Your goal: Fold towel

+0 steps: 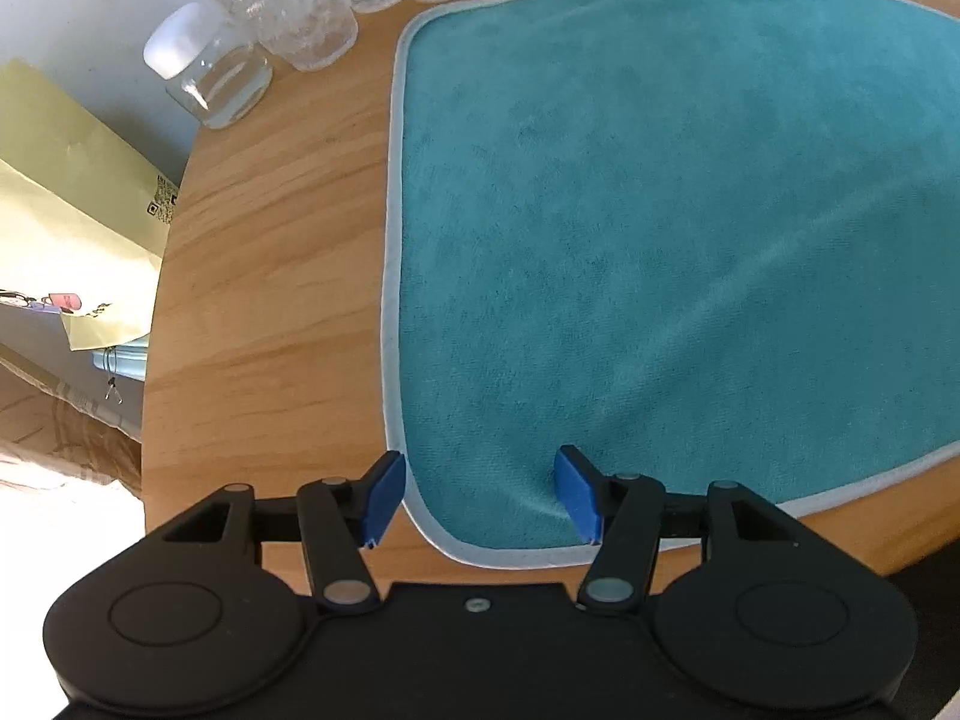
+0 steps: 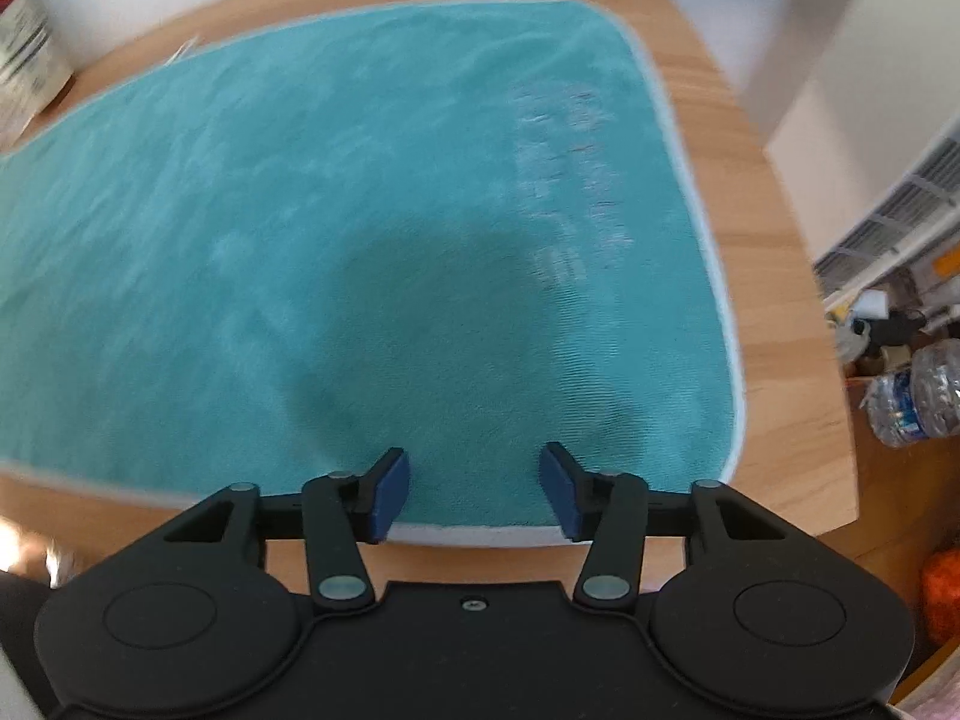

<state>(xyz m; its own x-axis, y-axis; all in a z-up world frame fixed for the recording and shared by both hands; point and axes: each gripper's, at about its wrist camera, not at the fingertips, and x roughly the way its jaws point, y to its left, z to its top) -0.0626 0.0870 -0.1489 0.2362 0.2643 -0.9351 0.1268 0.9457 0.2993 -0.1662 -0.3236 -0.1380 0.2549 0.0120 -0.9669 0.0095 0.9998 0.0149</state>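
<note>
Your worktop [image 1: 270, 276] is light wood with a rounded edge. The towel [image 1: 660, 240] lies flat and spread open on it, teal with a pale border, covering most of the surface. At the far left corner you have a cluster of clear bottles [image 1: 300, 12] and a jar [image 1: 210, 72], standing near the towel's edge but apart from it.

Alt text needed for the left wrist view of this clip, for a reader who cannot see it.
A teal towel with a pale border lies flat on a wooden table, and the open left claw straddles its near-left corner. Clear plastic bottles stand at the table's far-left edge.
</note>
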